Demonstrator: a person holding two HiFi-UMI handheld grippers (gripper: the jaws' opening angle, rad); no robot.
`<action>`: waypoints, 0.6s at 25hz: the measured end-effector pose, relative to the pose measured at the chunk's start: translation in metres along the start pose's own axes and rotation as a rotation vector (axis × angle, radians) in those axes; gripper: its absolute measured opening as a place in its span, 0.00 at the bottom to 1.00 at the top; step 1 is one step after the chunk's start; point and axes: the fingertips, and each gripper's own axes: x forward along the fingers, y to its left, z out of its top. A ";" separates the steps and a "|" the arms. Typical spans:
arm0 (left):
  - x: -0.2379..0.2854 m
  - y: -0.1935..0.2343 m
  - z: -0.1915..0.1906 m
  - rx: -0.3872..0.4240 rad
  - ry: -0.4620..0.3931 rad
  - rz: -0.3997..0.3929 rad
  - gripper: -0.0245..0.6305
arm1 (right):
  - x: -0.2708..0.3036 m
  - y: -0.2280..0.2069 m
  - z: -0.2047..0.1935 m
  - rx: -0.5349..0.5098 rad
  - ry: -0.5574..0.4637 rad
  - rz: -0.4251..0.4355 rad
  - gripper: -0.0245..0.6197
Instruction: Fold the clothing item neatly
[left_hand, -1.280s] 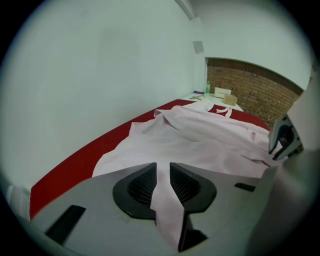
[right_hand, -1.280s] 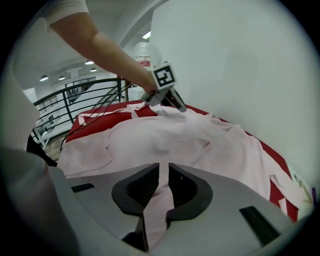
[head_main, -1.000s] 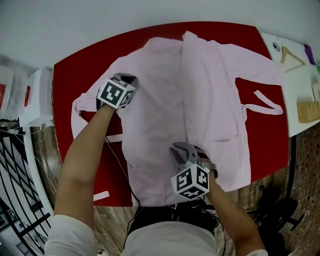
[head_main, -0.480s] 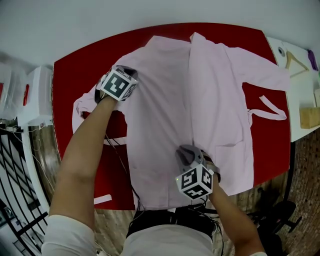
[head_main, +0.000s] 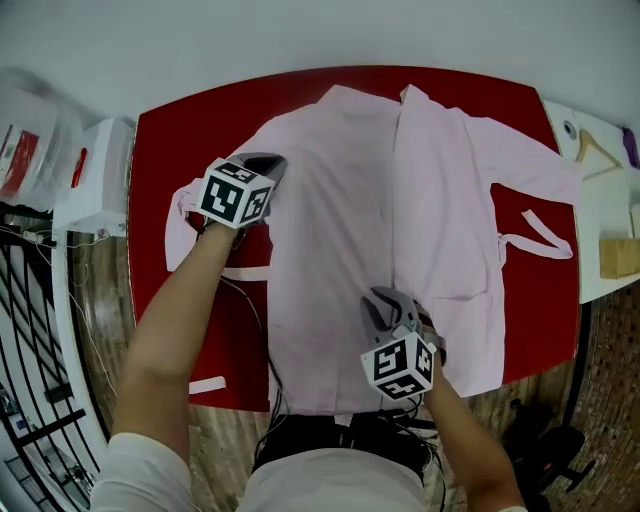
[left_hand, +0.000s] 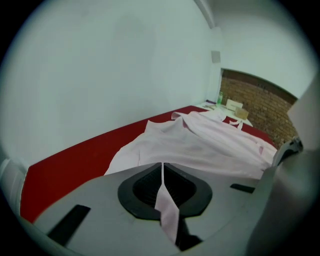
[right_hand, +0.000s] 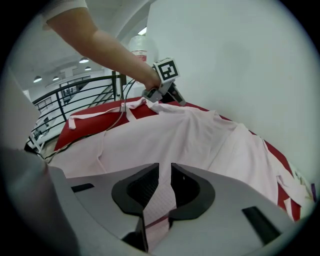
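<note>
Head view: a pale pink cloth robe (head_main: 340, 250) lies spread open on a red table (head_main: 200, 110). It reaches from the far edge to the near edge, its hem hangs over the near edge, and one sleeve stretches toward the right edge. The left gripper (head_main: 264, 162) sits at the robe's left shoulder, toward the table's left edge. The right gripper (head_main: 380, 303) sits on the front panel close to the near edge. A wooden clothes hanger (head_main: 594, 148) lies on a white surface past the right edge.

Left gripper view: the left gripper (left_hand: 162, 167) has its jaws pressed together on a thin fold of the robe (left_hand: 200, 145), and a strip of cloth runs back between the pads. A brick wall (left_hand: 260, 110) stands beyond the table's (left_hand: 70, 162) far end.

Right gripper view: the right gripper (right_hand: 165, 167) has its jaws set narrowly, pinching a thicker fold of the robe (right_hand: 190, 135). Across the cloth the left gripper (right_hand: 161, 93) lifts a peak of fabric off the table (right_hand: 90, 117), below a bare forearm (right_hand: 100, 45). A black metal railing (right_hand: 75, 90) stands behind.
</note>
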 end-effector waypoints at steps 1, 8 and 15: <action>-0.012 -0.004 -0.001 -0.026 -0.026 0.003 0.05 | -0.002 0.000 0.003 -0.010 -0.012 0.002 0.13; -0.100 -0.033 -0.021 -0.225 -0.183 0.093 0.05 | -0.010 0.009 0.022 -0.126 -0.088 0.073 0.13; -0.179 -0.054 -0.069 -0.359 -0.267 0.189 0.05 | -0.021 0.031 0.037 -0.213 -0.125 0.120 0.14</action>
